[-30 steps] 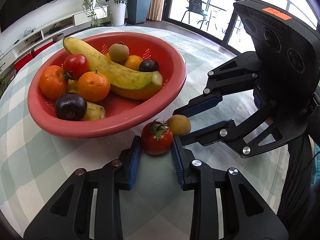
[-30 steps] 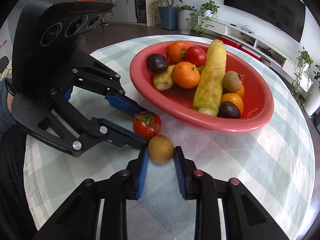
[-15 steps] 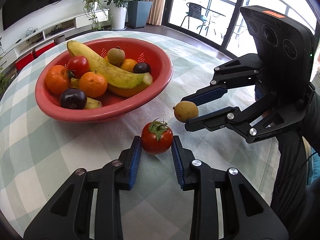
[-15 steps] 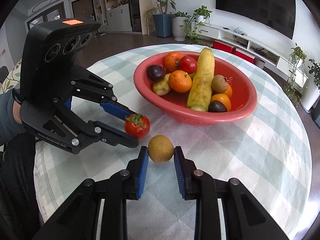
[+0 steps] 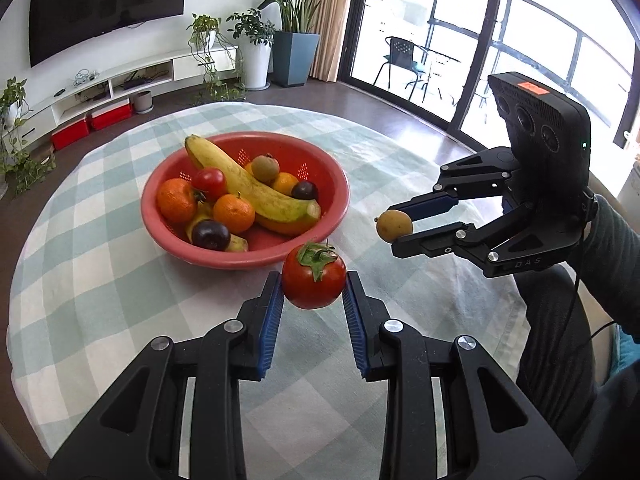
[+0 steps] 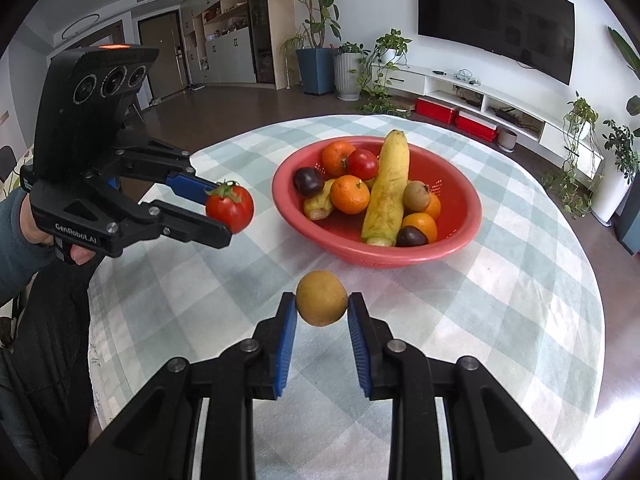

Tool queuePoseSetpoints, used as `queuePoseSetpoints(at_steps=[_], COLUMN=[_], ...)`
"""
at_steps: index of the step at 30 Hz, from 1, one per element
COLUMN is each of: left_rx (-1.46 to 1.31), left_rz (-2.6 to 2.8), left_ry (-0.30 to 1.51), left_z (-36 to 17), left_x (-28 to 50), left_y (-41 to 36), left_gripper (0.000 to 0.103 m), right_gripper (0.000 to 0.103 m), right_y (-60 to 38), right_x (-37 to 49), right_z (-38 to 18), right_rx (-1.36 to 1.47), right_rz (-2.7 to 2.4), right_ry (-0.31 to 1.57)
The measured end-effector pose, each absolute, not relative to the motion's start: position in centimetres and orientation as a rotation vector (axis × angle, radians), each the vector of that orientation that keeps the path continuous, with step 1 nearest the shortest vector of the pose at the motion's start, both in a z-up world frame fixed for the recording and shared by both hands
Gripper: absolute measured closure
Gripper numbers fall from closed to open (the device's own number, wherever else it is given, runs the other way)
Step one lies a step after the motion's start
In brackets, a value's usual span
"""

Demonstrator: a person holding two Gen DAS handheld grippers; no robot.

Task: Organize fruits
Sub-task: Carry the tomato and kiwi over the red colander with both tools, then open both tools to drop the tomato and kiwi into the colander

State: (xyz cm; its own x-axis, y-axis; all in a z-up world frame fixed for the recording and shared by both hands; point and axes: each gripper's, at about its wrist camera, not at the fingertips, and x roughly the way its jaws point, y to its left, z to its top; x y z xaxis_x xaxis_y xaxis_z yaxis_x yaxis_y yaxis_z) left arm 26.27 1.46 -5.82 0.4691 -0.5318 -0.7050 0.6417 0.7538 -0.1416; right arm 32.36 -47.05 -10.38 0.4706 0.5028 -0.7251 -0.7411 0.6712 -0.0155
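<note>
A round table with a checked cloth [image 5: 100,280] bears a red bowl [image 5: 332,184] of mixed fruit, and near its rim, lifted clear of the cloth, the left gripper [image 5: 314,298] pinches a red tomato [image 5: 314,280] while the right gripper [image 6: 322,312] pinches a small brownish-yellow fruit [image 6: 322,298].

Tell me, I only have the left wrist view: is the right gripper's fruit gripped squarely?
Observer: Yes. In the right wrist view the brown fruit sits between both pads, with the right gripper shut on it, above the cloth.
Operator: What's behind my gripper?
Observer: A hand on the left gripper, in a dark sleeve.
Operator: And the tomato from that side?
Observer: The tomato is pinched at the fingertips, held short of the bowl.
</note>
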Motion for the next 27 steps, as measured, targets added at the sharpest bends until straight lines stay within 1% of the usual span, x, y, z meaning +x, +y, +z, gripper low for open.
queuePoseSetpoints(at_steps=[9, 14, 21, 27], left_rx=[0.157, 0.162, 0.225, 0.258], left_rz=[-0.628, -0.597, -0.576, -0.558], left_ry=[0.78, 0.791, 0.851, 0.888], left_z=[-1.4, -0.2, -3.1, -5.8], left_x=[30.2, 33.1, 35.3, 36.1], left_y=[3.0, 1.2, -2.4, -3.4], left_gripper=[0.074, 0.074, 0.074, 0.074], right_gripper=[0.074, 0.074, 0.074, 0.074], right_y=[-46.4, -44.1, -42.3, -42.1], right_x=[35.5, 39.0, 41.6, 42.7], right_z=[-5.5, -5.0, -7.2, -9.4], right_rx=[-0.368, -0.385, -0.371, -0.381], right_rz=[0.708, 0.614, 0.561, 0.512], right_ry=[0.703, 0.736, 0.826, 0.881])
